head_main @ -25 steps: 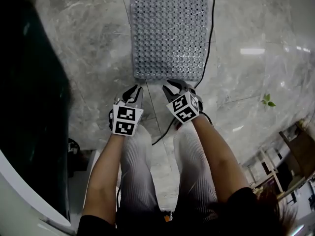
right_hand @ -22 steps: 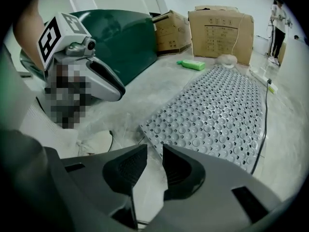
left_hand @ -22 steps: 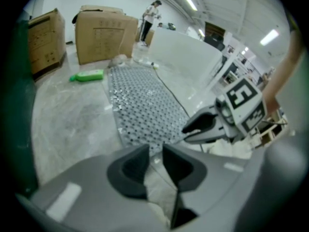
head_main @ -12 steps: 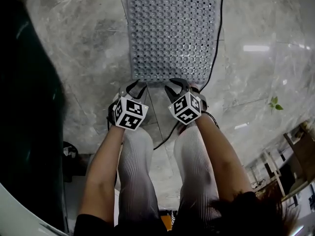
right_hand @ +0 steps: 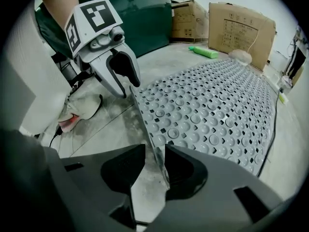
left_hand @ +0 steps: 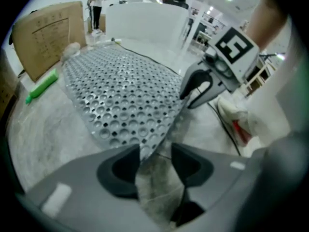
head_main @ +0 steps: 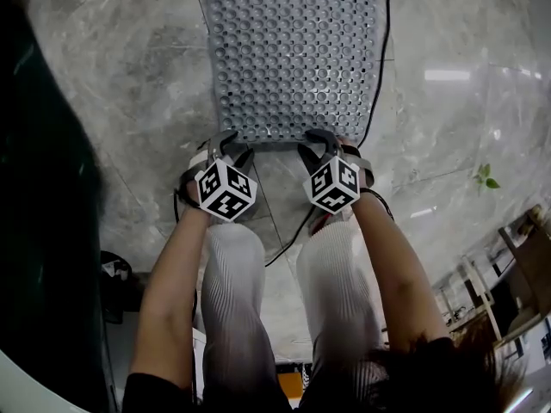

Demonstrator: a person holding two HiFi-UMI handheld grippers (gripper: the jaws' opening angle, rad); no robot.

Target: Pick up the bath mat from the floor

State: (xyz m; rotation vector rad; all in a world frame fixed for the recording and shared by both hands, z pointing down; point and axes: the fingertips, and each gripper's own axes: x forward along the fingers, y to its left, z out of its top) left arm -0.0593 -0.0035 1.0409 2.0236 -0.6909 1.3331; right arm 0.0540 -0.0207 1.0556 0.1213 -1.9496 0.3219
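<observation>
Jaws on both have just been opening and stand wide: left gripper (left_hand: pixel 155 153) straddles the near-left corner of the bath mat (head_main: pixel 293 50), right gripper (right_hand: pixel 154 156) its near edge, pads apparently not pressing yet. Mat's on the floor (head_main: pixel 146 101). Approach step; next: close the 2 & lift evenly.

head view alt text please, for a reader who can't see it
Seen from above, a person holds the left gripper and right gripper at the near edge of a grey perforated bath mat on a marble floor. Both pairs of jaws, just opened wider, straddle that edge without gripping.
</observation>
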